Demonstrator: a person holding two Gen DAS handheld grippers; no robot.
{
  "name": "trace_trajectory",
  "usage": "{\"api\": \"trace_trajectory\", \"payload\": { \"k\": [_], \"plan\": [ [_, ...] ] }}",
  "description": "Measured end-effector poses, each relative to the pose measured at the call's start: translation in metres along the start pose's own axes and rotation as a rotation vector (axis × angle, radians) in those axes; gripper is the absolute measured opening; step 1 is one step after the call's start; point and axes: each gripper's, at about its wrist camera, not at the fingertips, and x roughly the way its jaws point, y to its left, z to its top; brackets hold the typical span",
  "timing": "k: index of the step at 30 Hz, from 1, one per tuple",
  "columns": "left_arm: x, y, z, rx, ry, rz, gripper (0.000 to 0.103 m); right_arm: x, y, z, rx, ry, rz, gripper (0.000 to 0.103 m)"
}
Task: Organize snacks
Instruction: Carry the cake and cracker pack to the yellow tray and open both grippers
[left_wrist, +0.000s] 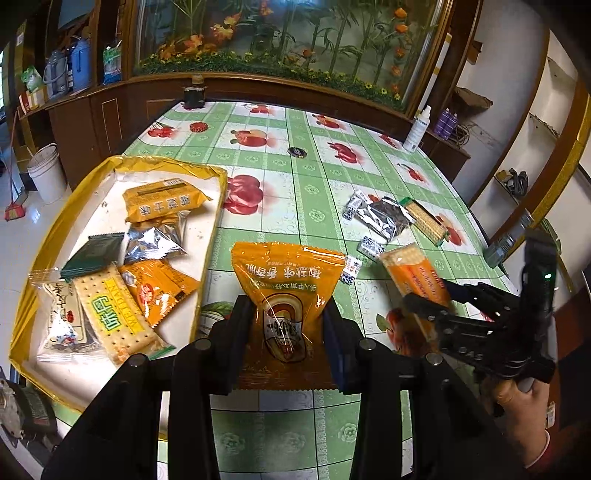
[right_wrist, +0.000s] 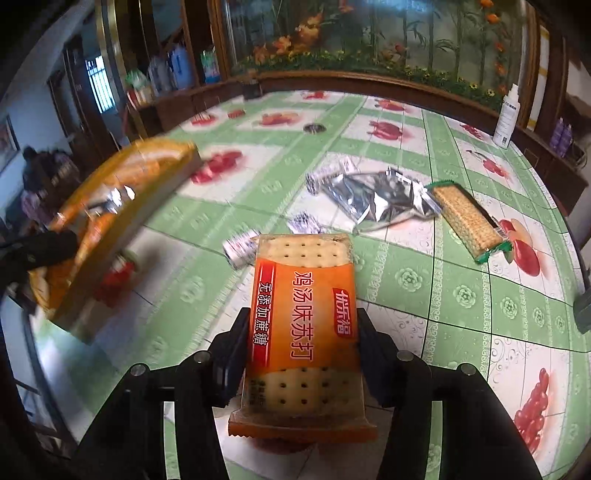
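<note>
My left gripper (left_wrist: 288, 325) is shut on an orange snack bag (left_wrist: 286, 280) and holds it above the table, just right of a yellow-rimmed tray (left_wrist: 218, 206) that holds several snack packets. My right gripper (right_wrist: 301, 343) is shut on an orange soda cracker packet (right_wrist: 303, 314), also held above the table; it shows at the right of the left wrist view (left_wrist: 415, 280). On the table lie a silver foil packet (right_wrist: 373, 195), a green-ended cracker packet (right_wrist: 467, 221) and several small candies (right_wrist: 240, 245). The tray appears blurred in the right wrist view (right_wrist: 110, 236).
The table has a green and white fruit-print cloth (left_wrist: 314, 184). A white spray bottle (left_wrist: 417, 129) stands at its far right edge, a dark jar (left_wrist: 194, 94) at its far edge, and a small round lid (left_wrist: 296, 151) lies mid-table. Cabinets surround the table.
</note>
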Motion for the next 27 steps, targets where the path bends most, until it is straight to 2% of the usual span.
{"api": "trace_trajectory", "payload": {
  "k": [5,12,17,27],
  "plan": [
    [-0.01,0.006,0.003,-0.006,-0.03,0.046,0.035,-0.021,0.005,0.016,0.027,-0.07,0.101,0.054],
    [-0.022,0.033,0.002,-0.043,-0.051,0.129,0.035,-0.023,0.033,0.04,0.013,-0.109,0.251,0.054],
    [-0.031,0.062,-0.001,-0.096,-0.062,0.18,0.036,-0.014,0.065,0.061,-0.01,-0.111,0.381,0.054],
    [-0.025,0.114,-0.007,-0.199,-0.049,0.252,0.036,0.026,0.148,0.089,-0.119,-0.071,0.494,0.054]
  ]
}}
